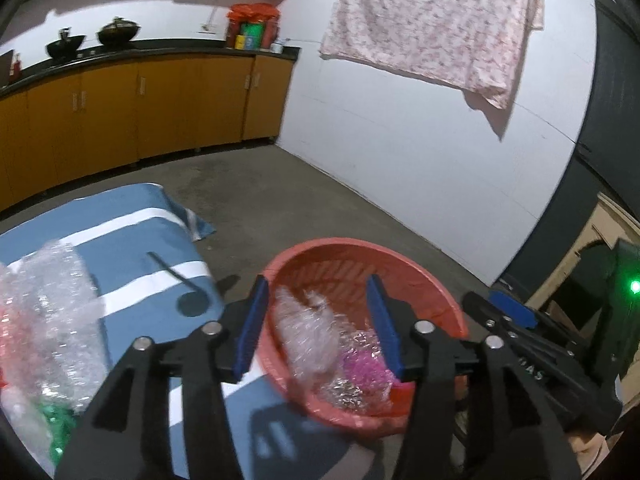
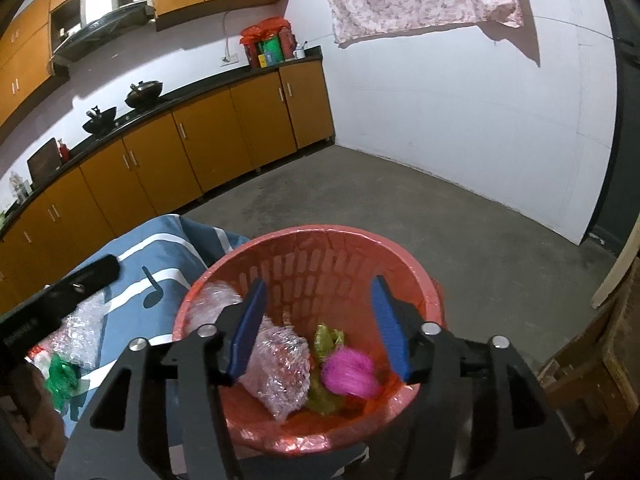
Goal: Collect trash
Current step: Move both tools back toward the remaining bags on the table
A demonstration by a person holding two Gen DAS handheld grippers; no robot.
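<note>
A red plastic basket [image 1: 340,250] [image 2: 320,236] lined with a red bag stands beside the table. It holds clear bubble wrap [image 1: 308,340] [image 2: 280,368], a pink shiny wad [image 1: 364,364] [image 2: 350,372] and an olive wrapper [image 2: 326,338]. My left gripper [image 1: 318,324] is open and empty over the basket. My right gripper [image 2: 320,328] is open and empty above the basket's inside; it also shows in the left wrist view [image 1: 516,312]. More bubble wrap [image 1: 44,308] [image 2: 80,332] and a green wrapper [image 1: 60,424] [image 2: 60,376] lie on the blue striped cloth [image 1: 132,248].
The cloth-covered table [image 2: 172,268] is left of the basket. Orange kitchen cabinets [image 1: 140,104] with pots on the counter run along the back wall. A floral cloth [image 1: 436,16] hangs on the white wall. Wooden crates [image 2: 592,372] stand at the right. Grey concrete floor [image 2: 440,220] lies beyond.
</note>
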